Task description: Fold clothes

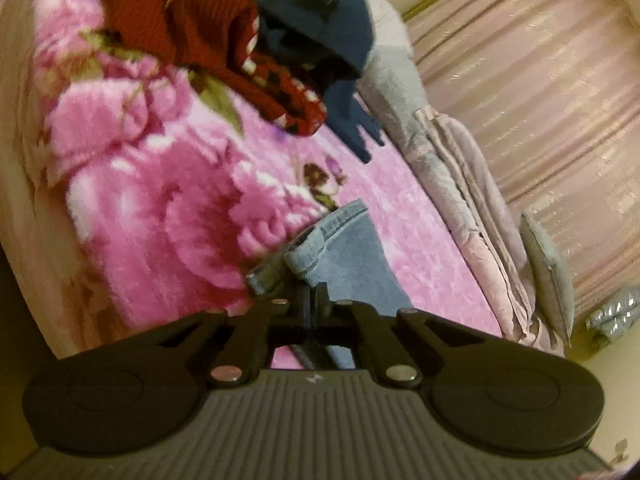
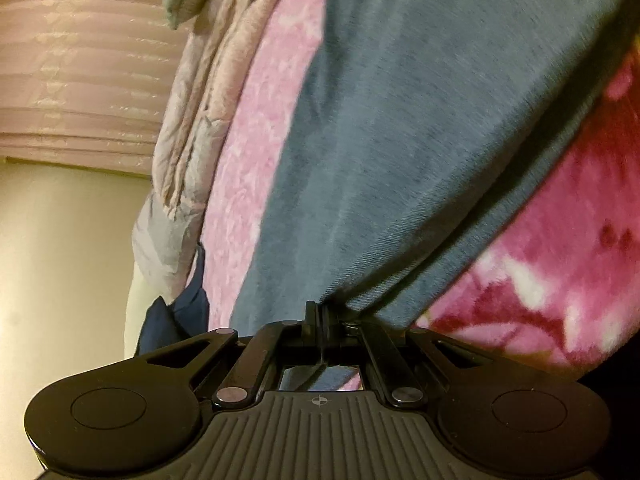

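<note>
Light blue denim jeans [image 1: 348, 248] lie on a pink floral blanket [image 1: 160, 200]. In the left wrist view my left gripper [image 1: 314, 292] is shut, its fingertips pinched on a stitched, bunched-up edge of the jeans. In the right wrist view the jeans [image 2: 420, 140] stretch away as a wide blue band across the blanket [image 2: 256, 140]. My right gripper [image 2: 320, 312] is shut on the near edge of that denim, and the cloth rises slightly from its tips. Neither gripper shows in the other's view.
A heap with a red knitted sweater [image 1: 208, 40] and a dark navy garment [image 1: 320, 20] sits at the far end of the blanket. A folded pinkish-grey quilt [image 1: 460, 184] and a grey cushion [image 1: 548, 272] line the edge by a striped pink curtain [image 1: 540, 100].
</note>
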Tool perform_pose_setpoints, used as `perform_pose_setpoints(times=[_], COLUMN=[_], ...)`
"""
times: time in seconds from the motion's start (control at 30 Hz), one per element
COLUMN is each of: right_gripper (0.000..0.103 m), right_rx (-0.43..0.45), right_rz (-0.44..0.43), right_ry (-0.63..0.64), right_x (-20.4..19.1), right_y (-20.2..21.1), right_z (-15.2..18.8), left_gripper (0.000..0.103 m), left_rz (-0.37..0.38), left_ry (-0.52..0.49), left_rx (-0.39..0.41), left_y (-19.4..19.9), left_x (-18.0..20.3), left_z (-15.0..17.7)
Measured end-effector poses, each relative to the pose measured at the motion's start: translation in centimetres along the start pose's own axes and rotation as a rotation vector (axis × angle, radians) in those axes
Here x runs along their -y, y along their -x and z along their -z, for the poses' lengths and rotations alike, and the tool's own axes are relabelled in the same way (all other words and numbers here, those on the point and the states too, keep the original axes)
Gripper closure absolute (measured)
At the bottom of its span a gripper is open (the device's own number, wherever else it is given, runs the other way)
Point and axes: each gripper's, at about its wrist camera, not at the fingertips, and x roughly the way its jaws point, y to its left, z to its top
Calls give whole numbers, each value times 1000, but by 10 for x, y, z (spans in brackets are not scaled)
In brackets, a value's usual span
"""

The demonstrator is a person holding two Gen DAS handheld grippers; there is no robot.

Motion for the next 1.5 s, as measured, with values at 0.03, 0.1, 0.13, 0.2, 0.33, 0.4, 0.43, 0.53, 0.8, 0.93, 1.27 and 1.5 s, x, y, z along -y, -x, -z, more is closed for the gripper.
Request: perform_pose_setpoints(times=[0.03, 0.1, 0.13, 0.2, 0.33, 0.4, 0.43, 0.53, 0.8, 0.93, 1.27, 1.5], right_gripper=[103, 103, 103, 103, 103, 103, 103, 94, 79, 54, 55, 54], right_rx=[-1, -9, -16, -29, -34, -47, -53, -30, 46, -1, 89, 36], right_rz=[2, 23, 40, 72, 110, 167, 196, 218, 376, 494, 422, 515], right_ry=[19, 38, 41, 48, 131, 259, 322, 504, 906, 1134, 1173, 1160], right_x=[-2, 1, 4, 11, 6, -10, -17, -47, -84, -48, -44, -13], right_y=[2, 3, 2, 0, 9, 11, 12, 26, -19, -26, 38, 13], right_z=[1, 5, 8, 12, 23, 27, 30, 39, 42, 79, 91, 80], left_gripper=[103, 103, 103, 103, 102, 101, 101, 103, 100, 91, 92, 87], left_rz=[3, -3, -17, -59, -90, -111, -130, -211, -1, -33, -98, -332], left_ry=[-28, -79, -107, -172, -233, -237, -244, -341, -665, -863, -858, -917], left_rx=[6, 8, 5, -9, -12, -24, -36, -64, -98, -148, -98, -188], left_y=[3, 4, 2, -5, -5, -7, -8, 3, 2, -31, -3, -15], left_x=[1, 3, 4, 6, 8, 9, 11, 32, 124, 145, 164, 185], left_z=[0, 2, 3, 9, 13, 12, 12, 11, 73, 122, 141, 190])
